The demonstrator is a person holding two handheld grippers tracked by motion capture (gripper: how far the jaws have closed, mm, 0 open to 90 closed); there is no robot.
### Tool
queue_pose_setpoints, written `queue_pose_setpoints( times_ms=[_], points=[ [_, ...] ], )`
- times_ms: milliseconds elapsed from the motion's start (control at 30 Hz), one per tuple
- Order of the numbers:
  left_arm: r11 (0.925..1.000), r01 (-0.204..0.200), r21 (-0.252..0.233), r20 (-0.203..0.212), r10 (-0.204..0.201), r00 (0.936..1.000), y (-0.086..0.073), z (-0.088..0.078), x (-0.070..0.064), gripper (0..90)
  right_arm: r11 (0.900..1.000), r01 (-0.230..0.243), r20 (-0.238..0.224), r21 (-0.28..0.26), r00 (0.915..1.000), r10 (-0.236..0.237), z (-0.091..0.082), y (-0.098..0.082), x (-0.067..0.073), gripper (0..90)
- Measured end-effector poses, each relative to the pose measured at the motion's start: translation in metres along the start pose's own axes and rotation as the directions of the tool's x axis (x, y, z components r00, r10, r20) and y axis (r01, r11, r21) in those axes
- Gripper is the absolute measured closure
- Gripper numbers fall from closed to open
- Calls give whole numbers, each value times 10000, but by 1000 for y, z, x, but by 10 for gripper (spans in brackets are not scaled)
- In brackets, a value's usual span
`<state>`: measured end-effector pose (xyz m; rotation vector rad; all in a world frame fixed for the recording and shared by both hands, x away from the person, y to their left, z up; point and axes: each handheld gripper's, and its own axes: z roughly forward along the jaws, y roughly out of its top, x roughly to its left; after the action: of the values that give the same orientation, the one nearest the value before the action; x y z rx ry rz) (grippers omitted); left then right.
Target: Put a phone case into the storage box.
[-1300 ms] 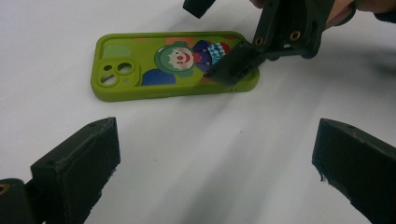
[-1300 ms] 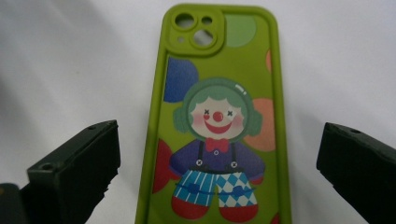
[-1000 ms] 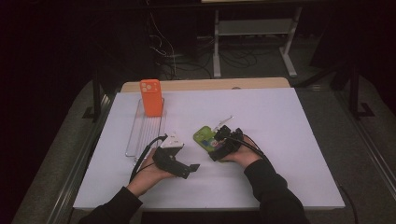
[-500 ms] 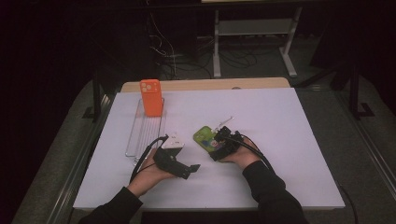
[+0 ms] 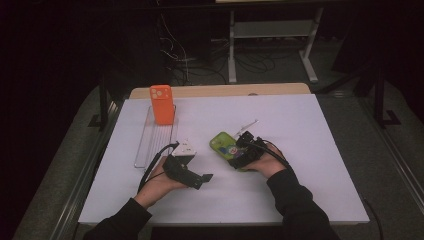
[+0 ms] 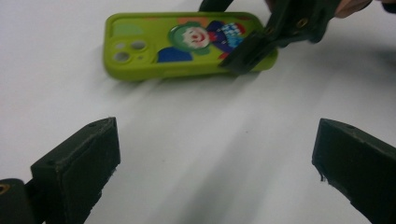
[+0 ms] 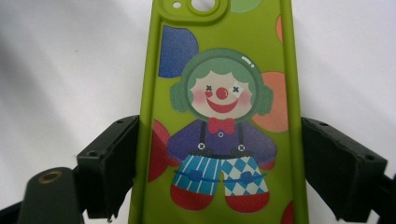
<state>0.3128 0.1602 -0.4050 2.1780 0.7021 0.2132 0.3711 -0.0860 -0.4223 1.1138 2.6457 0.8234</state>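
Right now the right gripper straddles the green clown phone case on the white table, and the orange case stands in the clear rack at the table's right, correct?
Nearly. The high view shows the orange case standing in the clear rack on the table's left side, not its right. The right gripper does straddle the green clown phone case.

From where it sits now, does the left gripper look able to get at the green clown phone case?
Probably yes. The left gripper is open and faces the green clown phone case across bare table. But the right gripper already straddles the case's near end, so only the camera end looks free.
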Motion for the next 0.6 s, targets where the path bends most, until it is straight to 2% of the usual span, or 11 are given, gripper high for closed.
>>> queue_pose_setpoints(
  times_ms=[100,133,233,267,467,600],
  points=[
    [10000,29,-53,104,-28,9999,5,-2,3,5,9999,165,-16,-16,9999,-165,-11,-1,-6,152],
    [9998,-179,23,167,179,9997,7,-2,5,5,9996,262,-44,-59,9996,-263,-15,-1,-8,152],
    [9998,-175,10,375,174,9991,15,-4,7,5,9991,407,-81,-78,9991,-408,-26,-1,-15,152],
    [9996,-291,59,416,288,9987,18,-5,9,5,9989,452,-101,-121,9989,-453,-29,-1,-17,152],
    [9999,-165,-32,639,167,9978,35,-6,16,5,9973,682,-134,-285,9976,-686,-49,-1,-30,152],
    [9995,-301,-128,858,311,9958,47,-4,23,5,9963,764,-322,-392,9965,-776,-59,2,-36,151]
  ],
)
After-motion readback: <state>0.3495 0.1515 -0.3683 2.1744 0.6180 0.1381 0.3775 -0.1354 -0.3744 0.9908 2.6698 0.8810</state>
